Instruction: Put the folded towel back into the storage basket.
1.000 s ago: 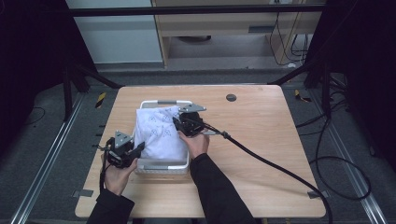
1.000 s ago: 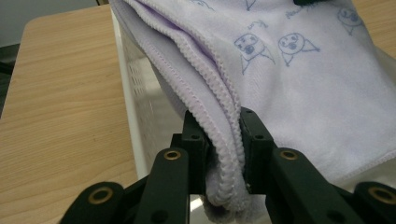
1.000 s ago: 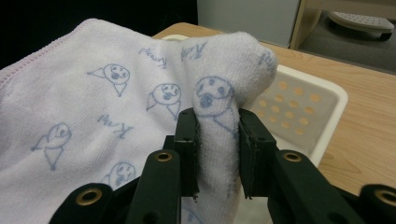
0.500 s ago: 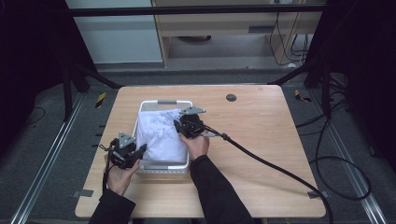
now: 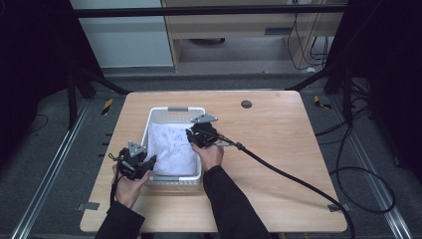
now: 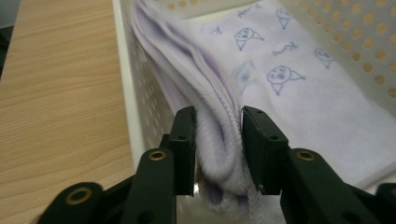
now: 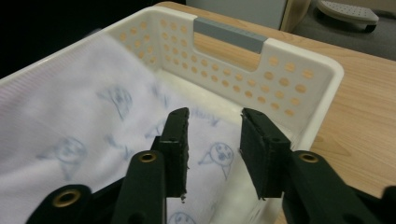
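Both sets of fingers just opening: right gripper [image 7: 212, 140] clear above the towel [image 5: 171, 152] lying in the basket [image 5: 199, 112], but left gripper [image 6: 217, 149] has a folded edge between them; pulling away could drag it over the rim.

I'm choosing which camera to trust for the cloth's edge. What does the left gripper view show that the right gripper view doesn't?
Left gripper view: the left gripper has the folded edge of the cloth between its jaws, which have just been opening, beside the basket's side wall.

Right gripper view: the right gripper has nothing between its jaws, which have also just been opening, above the flat cloth, and the basket's grey handle sits ahead.

Both: the printed pale cloth lying in the white perforated basket on the wooden table.
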